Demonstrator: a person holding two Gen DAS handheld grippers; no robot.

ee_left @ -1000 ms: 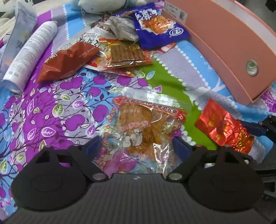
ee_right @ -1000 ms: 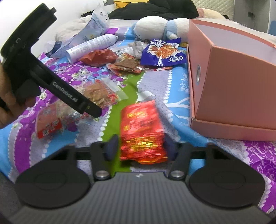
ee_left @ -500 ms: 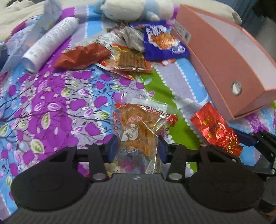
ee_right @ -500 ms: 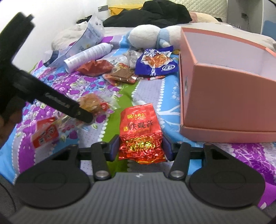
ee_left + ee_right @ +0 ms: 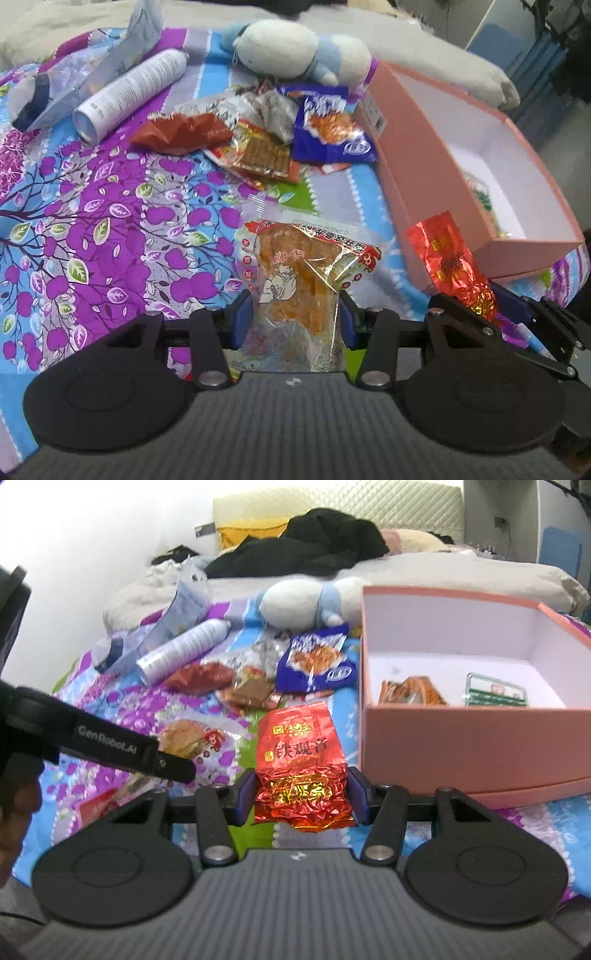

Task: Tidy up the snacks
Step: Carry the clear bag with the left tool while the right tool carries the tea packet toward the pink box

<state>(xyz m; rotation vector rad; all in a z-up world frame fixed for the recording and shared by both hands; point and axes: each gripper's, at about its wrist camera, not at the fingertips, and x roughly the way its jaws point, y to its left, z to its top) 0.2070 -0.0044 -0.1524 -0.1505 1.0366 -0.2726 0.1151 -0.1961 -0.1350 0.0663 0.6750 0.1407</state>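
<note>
Nearest the left wrist camera, the left gripper (image 5: pixel 293 317) is seen clamped on the lower part of a clear packet of orange dried snack (image 5: pixel 295 273); its jaws were standing wide around that packet a second ago and have just been closing, so that the blue pads now press the wrapper from both sides. The packet, which lay flat on the patterned bedspread (image 5: pixel 92 221) before, is now raised clear of it, its red-printed top edge pointing away from the camera. In the right wrist view, the right gripper (image 5: pixel 301 795) is held partly closed on the crinkled lower end of a red foil tea packet (image 5: pixel 301 753), as it was a second ago, and that packet has likewise been lifted from the bedspread, hanging near the front wall of the pink box (image 5: pixel 461 746). Both pick-ups can therefore be judged complete, and carrying to the box is what remains. Inside the box an orange snack packet (image 5: pixel 410 692) and a green-and-white packet (image 5: pixel 495 694) are already lying. Farther off, the pile not yet sorted is seen: a dark red packet (image 5: pixel 181 131), a brown wafer packet (image 5: pixel 264 155) and a blue snack bag (image 5: pixel 328 129), with a white spray can (image 5: pixel 129 94) and a plush toy (image 5: pixel 291 51) beyond.
</note>
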